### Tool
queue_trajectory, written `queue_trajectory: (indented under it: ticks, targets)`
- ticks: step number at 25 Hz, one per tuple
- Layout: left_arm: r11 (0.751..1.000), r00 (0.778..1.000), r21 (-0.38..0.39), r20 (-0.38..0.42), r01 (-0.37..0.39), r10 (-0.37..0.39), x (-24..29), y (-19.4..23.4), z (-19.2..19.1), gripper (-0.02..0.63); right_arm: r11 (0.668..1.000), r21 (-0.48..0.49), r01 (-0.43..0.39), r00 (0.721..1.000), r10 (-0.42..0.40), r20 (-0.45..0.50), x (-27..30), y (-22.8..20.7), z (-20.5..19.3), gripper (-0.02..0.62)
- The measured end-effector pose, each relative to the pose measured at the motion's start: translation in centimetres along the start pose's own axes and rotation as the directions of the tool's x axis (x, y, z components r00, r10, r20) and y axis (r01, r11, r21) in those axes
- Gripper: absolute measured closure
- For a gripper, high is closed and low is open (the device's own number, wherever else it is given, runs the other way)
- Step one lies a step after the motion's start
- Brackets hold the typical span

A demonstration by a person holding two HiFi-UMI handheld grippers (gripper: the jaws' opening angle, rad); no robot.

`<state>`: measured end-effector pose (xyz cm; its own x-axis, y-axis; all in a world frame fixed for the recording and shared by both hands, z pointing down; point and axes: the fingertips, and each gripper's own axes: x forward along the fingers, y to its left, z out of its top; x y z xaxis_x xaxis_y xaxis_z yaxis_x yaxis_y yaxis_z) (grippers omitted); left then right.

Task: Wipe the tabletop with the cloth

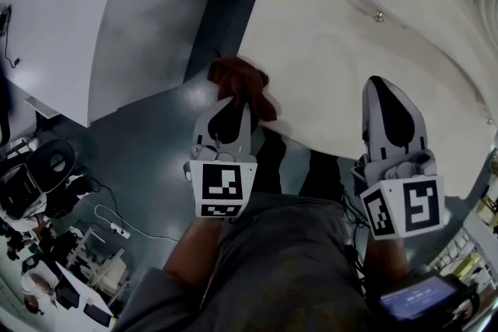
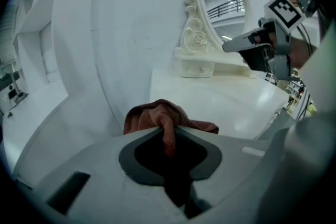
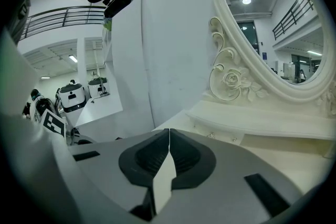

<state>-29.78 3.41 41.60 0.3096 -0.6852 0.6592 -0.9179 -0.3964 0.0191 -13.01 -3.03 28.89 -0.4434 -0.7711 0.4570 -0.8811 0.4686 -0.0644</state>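
A rust-red cloth (image 1: pixel 240 83) hangs bunched from my left gripper (image 1: pixel 236 100), which is shut on it at the near left corner of the cream tabletop (image 1: pixel 327 66). In the left gripper view the cloth (image 2: pixel 157 118) bulges out past the closed jaws, with the tabletop (image 2: pixel 220 102) ahead and to the right. My right gripper (image 1: pixel 383 85) hovers over the table's near edge, shut with nothing in it. In the right gripper view the right gripper's (image 3: pixel 169 134) jaws meet in a thin line above the tabletop (image 3: pixel 283 152).
An ornate cream mirror (image 3: pixel 273 29) on a drawer base (image 2: pixel 202 67) stands at the back of the table. A white wall panel (image 2: pixel 131 23) rises left of the table. Grey floor (image 1: pixel 148 144), cables and equipment (image 1: pixel 47 183) lie to the left.
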Motion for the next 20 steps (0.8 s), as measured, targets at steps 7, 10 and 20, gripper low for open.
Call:
queue_trajectory:
  ticks: [7,10,20]
  targets:
    - [0.995,0.995,-0.028,-0.008,-0.098,0.097,-0.8,4.3,-0.9,0.552,1.0,-0.01,-0.015,1.0,0.015,0.007,0.9,1.1,0.6,0.58]
    - [0.985,0.989,-0.096,-0.044,-0.144,0.14,-1.2,7.6,-2.3,0.552,1.0,-0.014,-0.022,1.0,0.022,0.008,1.3,1.4,0.8,0.58]
    - [0.933,0.945,-0.21,0.091,-0.292,0.316,-6.3,13.8,1.3,0.552,0.997,-0.055,-0.055,0.998,0.057,0.04,0.4,2.6,1.6,0.58]
